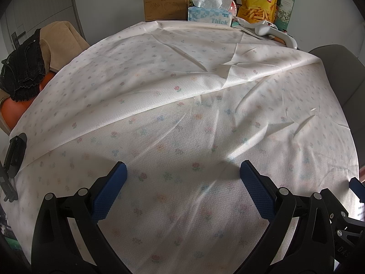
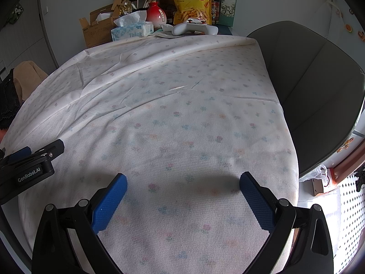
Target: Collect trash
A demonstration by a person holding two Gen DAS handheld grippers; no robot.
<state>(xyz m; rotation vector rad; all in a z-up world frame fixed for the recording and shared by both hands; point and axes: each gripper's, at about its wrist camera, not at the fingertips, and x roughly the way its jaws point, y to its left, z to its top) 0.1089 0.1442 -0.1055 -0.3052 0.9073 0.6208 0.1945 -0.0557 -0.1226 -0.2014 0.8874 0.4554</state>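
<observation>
Table: a flower-print tablecloth point(image 1: 159, 73) covers it, with a folded ridge running across the middle.
Far edge: tissue box point(image 1: 209, 16), yellow fries bag point(image 1: 257, 0), open cardboard box point(image 1: 164, 6), white controller point(image 2: 194, 29).
Trash: no loose piece that I can pick out.
Left gripper point(image 1: 183, 171): jaws spread wide, holding nothing.
Right gripper point(image 2: 183, 181): jaws spread wide, holding nothing, above the near cloth.
Right side: grey chair point(image 2: 319, 86).

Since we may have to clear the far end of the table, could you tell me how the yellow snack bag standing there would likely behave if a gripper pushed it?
The yellow snack bag stands upright and tall, so a push high up would probably tip it. It looks puffy and thin-walled, so likely light and yielding. Its glossy film may slip between the fingers.
</observation>
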